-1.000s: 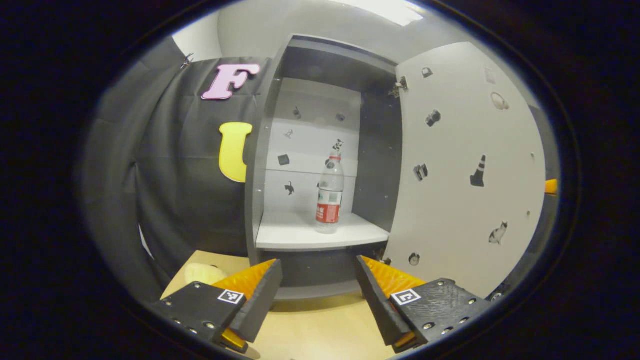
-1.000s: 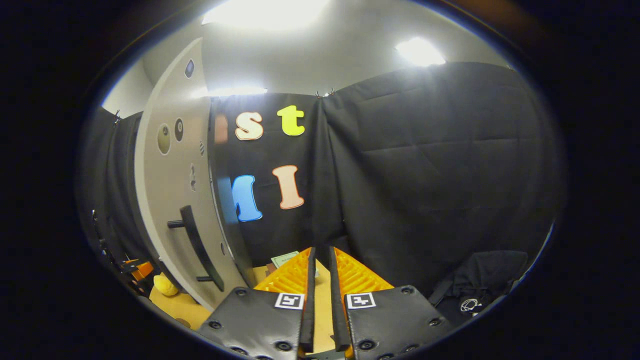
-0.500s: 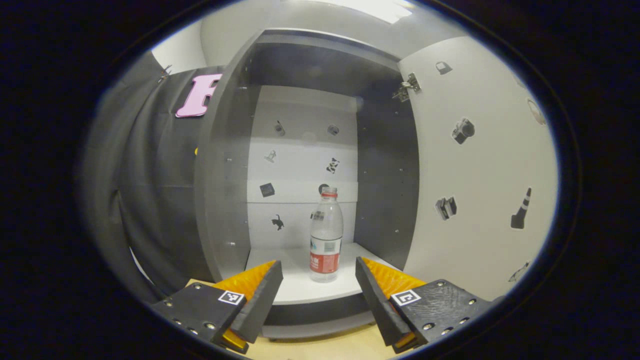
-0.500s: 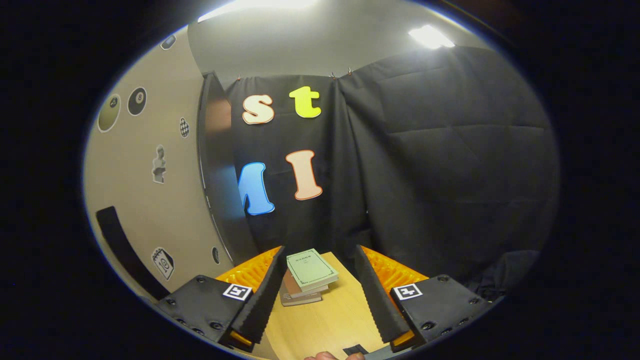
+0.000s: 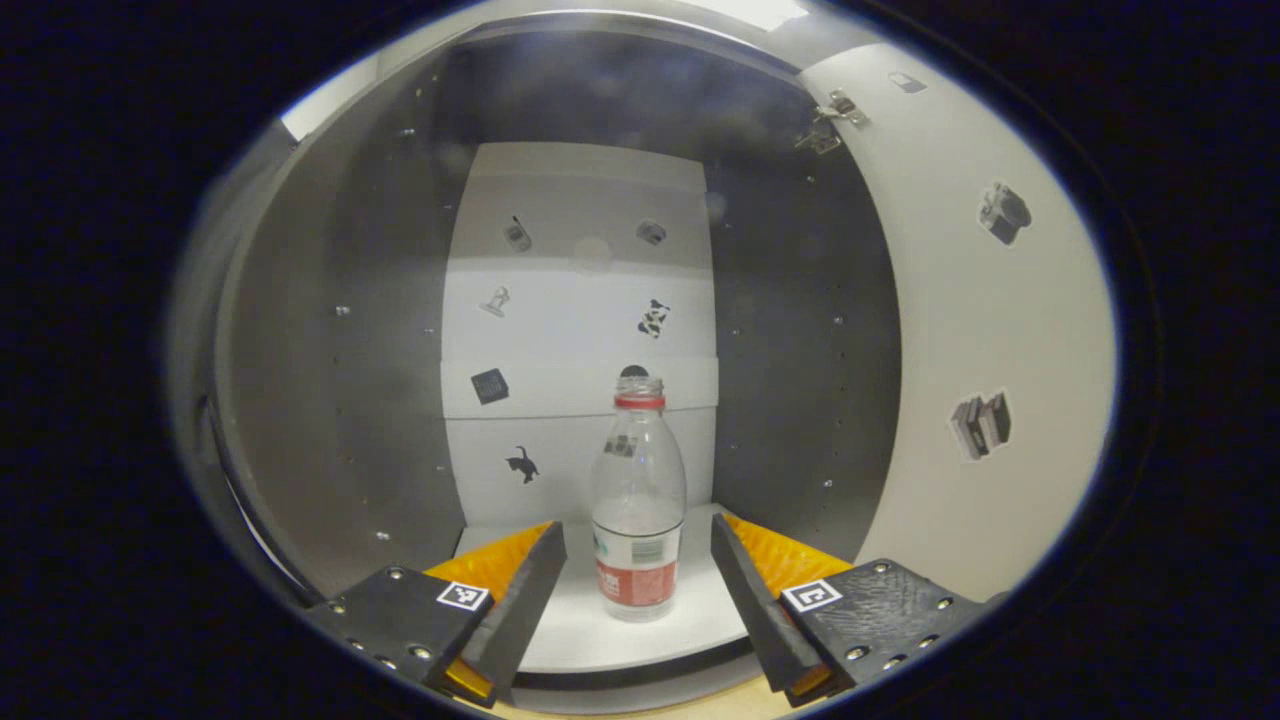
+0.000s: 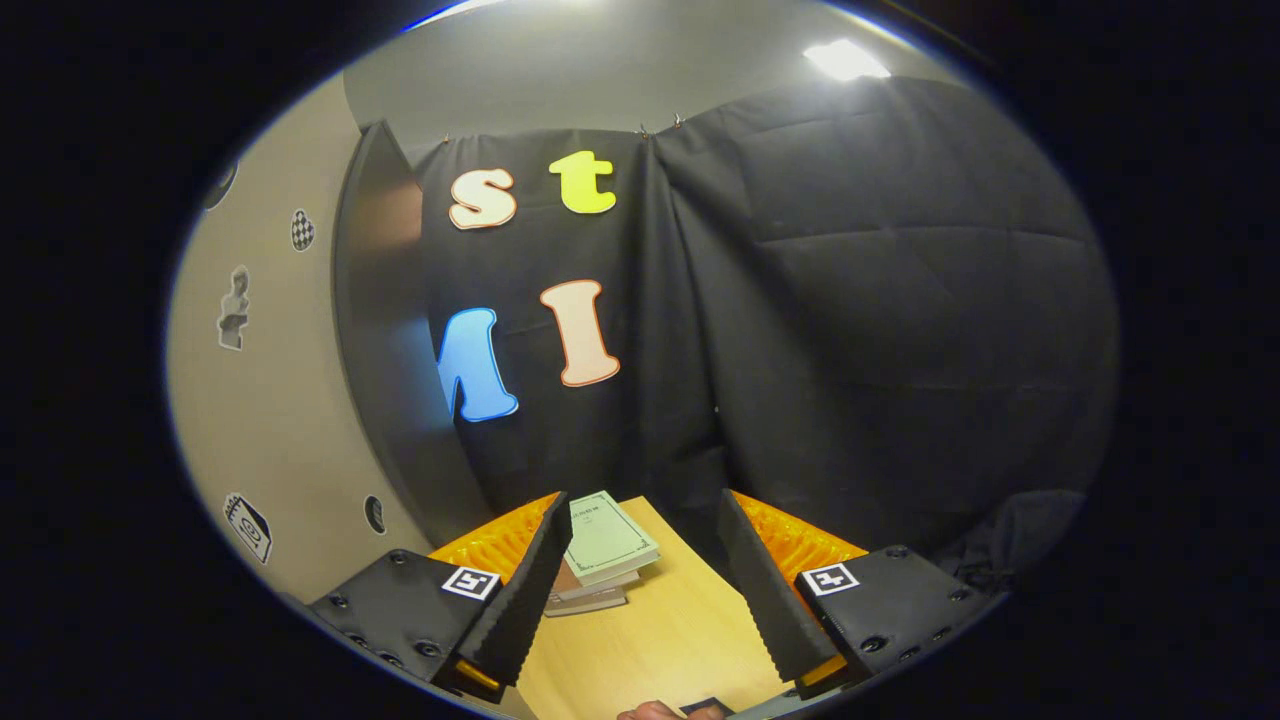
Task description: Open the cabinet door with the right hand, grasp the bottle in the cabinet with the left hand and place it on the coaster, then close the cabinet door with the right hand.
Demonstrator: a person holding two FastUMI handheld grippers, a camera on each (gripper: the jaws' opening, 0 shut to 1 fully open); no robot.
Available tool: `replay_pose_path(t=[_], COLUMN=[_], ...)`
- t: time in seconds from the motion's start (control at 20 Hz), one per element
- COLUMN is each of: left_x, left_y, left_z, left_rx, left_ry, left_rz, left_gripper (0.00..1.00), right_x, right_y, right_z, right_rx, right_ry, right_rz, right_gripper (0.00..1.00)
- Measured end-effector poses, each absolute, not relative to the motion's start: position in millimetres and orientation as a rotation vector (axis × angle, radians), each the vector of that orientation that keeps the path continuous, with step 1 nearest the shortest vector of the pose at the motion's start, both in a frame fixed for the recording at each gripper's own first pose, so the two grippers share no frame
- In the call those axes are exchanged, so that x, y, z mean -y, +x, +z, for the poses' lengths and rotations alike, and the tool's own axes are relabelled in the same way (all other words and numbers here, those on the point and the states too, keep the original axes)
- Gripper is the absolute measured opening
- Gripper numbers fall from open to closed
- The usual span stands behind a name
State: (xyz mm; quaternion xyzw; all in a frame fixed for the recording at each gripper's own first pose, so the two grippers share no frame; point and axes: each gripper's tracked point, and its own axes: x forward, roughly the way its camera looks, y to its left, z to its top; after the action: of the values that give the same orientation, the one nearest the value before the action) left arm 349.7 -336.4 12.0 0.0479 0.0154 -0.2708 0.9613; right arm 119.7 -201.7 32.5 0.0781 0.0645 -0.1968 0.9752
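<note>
One bottle on the cabinet shelf. One door, swung open. Two grippers: left, right. Two or three stacked books at the table's far edge, count unclear.

In the left gripper view we are looking straight into the open cabinet from close up, level with its shelf. In the right gripper view we are facing the booth's cloth wall across the table; both views are catching the cabinet door.
</note>
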Motion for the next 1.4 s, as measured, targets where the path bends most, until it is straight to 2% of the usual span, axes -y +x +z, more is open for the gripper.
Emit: replay_pose_path(t=[0.15, 0.2, 0.3, 0.4, 0.45, 0.6, 0.9, 0.95, 1.0, 1.1, 1.3, 1.35, 1.4], left_x=[347.8, 352.4, 359.2, 362.9, 364.7, 366.1, 367.9, 366.6, 365.3, 367.1, 364.8, 362.0, 357.6], left_y=[368.8, 372.7, 381.2, 388.6, 393.2, 405.0, 408.3, 407.9, 406.2, 404.0, 383.5, 378.5, 370.3], left_z=[4.4, 3.6, 1.6, 0.3, 0.0, -1.6, -7.7, -7.4, -5.9, -5.7, 6.8, 10.7, 16.7], left_rx=[-0.037, -0.037, -0.037, -0.039, -0.039, -0.041, -0.062, -0.062, -0.058, -0.065, -0.051, -0.041, -0.03], left_ry=[0.085, 0.085, 0.09, 0.07, 0.051, 0.037, 0.031, 0.027, 0.024, 0.022, 0.007, 0.01, 0.018], left_rz=[-0.56, -0.571, -0.581, -0.581, -0.579, -0.57, -0.569, -0.567, -0.566, -0.574, -0.611, -0.612, -0.617], left_gripper=[0.88, 0.93, 0.88, 0.88, 0.92, 0.9, 0.9, 0.87, 0.9, 0.77, 0.76, 0.73, 0.73], right_x=[208.7, 212.0, 216.8, 221.9, 222.1, 226.9, 229.5, 228.8, 227.7, 225.7, 222.3, 220.4, 218.6], right_y=[116.4, 115.6, 113.9, 112.9, 112.0, 112.1, 116.4, 117.7, 118.0, 119.1, 114.3, 112.9, 111.3], right_z=[24.2, 23.1, 16.8, 12.0, 10.9, 11.4, 9.6, 9.5, 9.2, 7.7, 5.7, 5.1, 5.4], right_rx=[-0.147, -0.149, -0.163, -0.177, -0.179, -0.176, -0.178, -0.179, -0.181, -0.183, -0.183, -0.183, -0.181], right_ry=[0.167, 0.169, 0.174, 0.182, 0.188, 0.189, 0.185, 0.185, 0.183, 0.181, 0.184, 0.189, 0.193], right_rz=[-0.418, -0.426, -0.44, -0.45, -0.451, -0.457, -0.45, -0.446, -0.442, -0.433, -0.427, -0.425, -0.423], right_gripper=[0.94, 0.94, 0.94, 0.94, 0.94, 0.94, 0.94, 0.94, 0.94, 0.94, 0.94, 0.87, 0.87])
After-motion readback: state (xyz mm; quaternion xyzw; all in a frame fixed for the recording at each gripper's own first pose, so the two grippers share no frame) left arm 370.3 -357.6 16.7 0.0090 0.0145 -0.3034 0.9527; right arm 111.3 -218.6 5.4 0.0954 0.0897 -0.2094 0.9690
